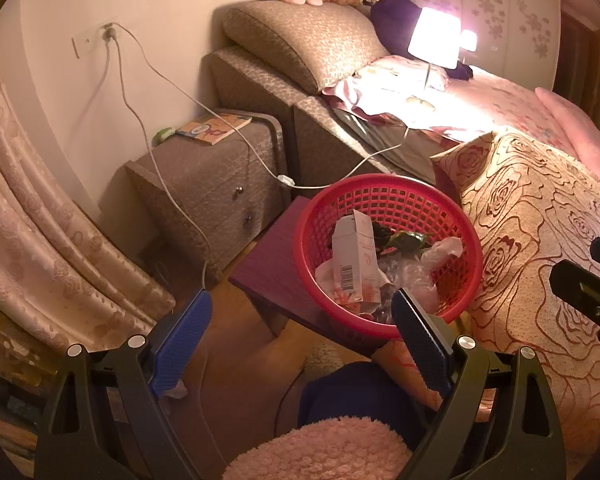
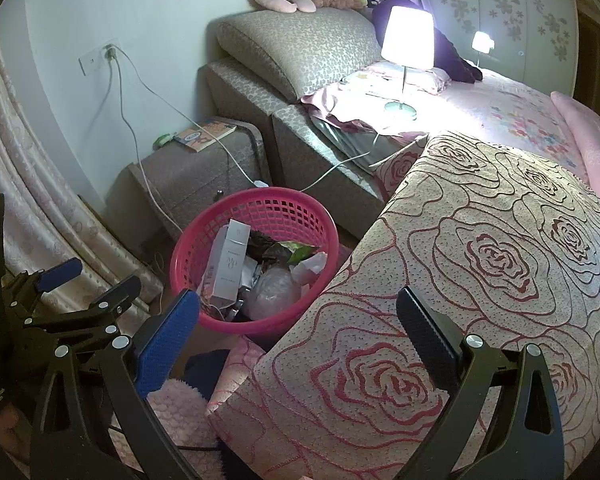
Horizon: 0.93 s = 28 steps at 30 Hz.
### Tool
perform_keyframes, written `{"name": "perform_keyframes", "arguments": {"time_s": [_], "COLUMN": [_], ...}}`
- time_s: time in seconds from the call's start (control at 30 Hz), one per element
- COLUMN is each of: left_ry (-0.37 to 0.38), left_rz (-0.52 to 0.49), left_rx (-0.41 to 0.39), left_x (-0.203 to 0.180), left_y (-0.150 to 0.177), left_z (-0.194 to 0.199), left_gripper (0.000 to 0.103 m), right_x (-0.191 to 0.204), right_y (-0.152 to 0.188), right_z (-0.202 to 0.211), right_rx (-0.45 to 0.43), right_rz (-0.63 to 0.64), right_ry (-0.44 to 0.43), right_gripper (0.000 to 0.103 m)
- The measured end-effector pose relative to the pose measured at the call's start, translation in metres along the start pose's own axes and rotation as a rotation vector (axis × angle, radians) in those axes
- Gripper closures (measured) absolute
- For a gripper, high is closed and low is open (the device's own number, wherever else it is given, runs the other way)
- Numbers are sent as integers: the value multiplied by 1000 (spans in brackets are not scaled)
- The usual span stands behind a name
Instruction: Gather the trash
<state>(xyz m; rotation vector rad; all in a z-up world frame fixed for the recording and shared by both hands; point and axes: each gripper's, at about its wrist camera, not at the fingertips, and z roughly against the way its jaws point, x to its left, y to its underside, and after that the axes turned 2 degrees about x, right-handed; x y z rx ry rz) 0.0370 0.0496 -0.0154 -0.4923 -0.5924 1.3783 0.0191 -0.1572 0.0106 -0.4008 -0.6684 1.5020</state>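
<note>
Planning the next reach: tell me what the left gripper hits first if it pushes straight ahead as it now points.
Likely the red basket: the open left gripper points at its near rim, with the white carton and plastic wrap just inside. Depth is unclear, though; the purple stool under it could come first.

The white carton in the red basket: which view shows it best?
Left wrist view: the white carton stands nearer, its barcode readable, inside the red basket. The right wrist view shows the carton smaller, with faint lettering and no barcode.
</note>
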Motion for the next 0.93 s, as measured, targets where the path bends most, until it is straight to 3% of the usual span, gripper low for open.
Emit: {"name": "perform_keyframes", "arguments": {"time_s": [0.33, 0.7, 0.83, 0.93], "left_ry": [49, 55, 71, 126], "left_rz": [20, -10, -25, -60], "left_rx": [19, -30, -12, -2], "left_x": [-2, -13, -26, -51], "left_y": [1, 0, -5, -12], "left_z": [-2, 9, 13, 19], "left_gripper": [15, 15, 15, 15], "right_x": [0, -9, -25, -59], "right_y": [1, 0, -5, -5], "right_z": [-1, 0, 10, 27], "right_rx": [1, 6, -5, -15], "right_rz": [-3, -38, -78, -123], "right_ry": [-2, -9, 3, 45], "right_gripper": [7, 7, 7, 7]}}
